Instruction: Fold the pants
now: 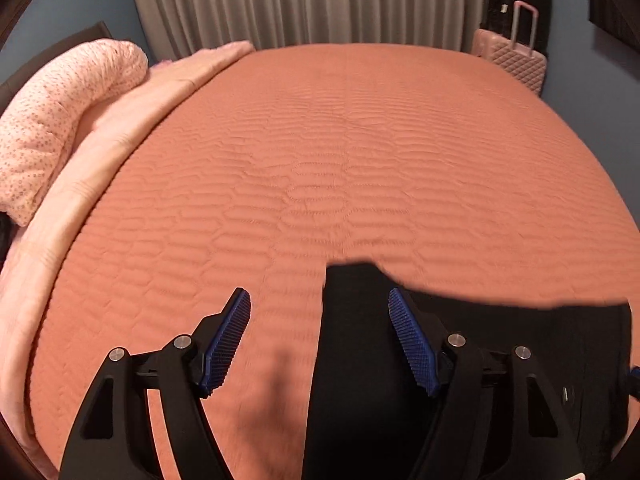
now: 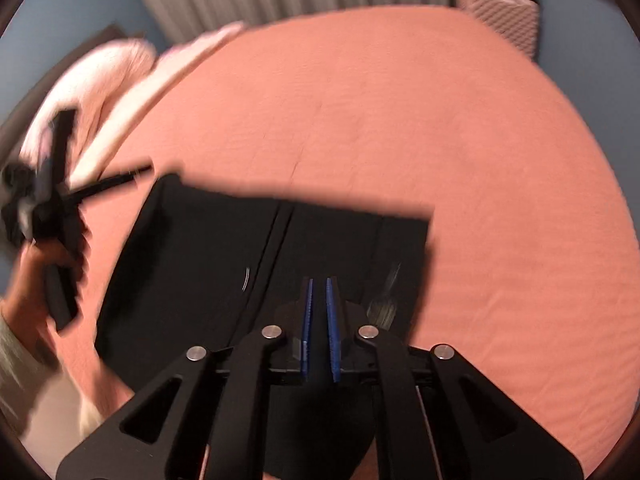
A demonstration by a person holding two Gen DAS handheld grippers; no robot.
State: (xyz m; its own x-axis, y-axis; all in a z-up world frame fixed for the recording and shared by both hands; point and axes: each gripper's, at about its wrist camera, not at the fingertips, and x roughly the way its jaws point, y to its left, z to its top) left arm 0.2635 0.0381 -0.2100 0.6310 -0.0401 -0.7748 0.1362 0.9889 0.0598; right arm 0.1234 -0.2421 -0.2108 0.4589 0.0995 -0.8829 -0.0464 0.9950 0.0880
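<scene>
The black pants point(image 2: 260, 280) lie on the orange bed point(image 2: 440, 120), long axis running sideways. The right gripper point(image 2: 319, 328) is over their near edge, fingers pinched on the fabric. The left gripper point(image 1: 320, 340) hangs spread and empty over their left end.

- The pants point(image 1: 352, 344) are plain black, lying between and to the right of the left gripper's point(image 1: 320, 312) fingers; the right gripper point(image 2: 319, 292) has them between its fingers.
- Both grippers have black arms with ribbed blue pads point(image 1: 412, 340) and silver round pins.
- The bedspread point(image 1: 320, 152) ahead of the fingers is terracotta orange, quilted in long hexagon shapes.
- The blanket point(image 1: 120, 120) far left of the fingers is pale pink.
- The pillow point(image 1: 60, 112) beyond it is light pink with small dark specks.
- The curtain point(image 1: 300, 0) is grey with vertical pleats.
- The suitcase point(image 1: 516, 60) far right is pink, diamond-quilted.
</scene>
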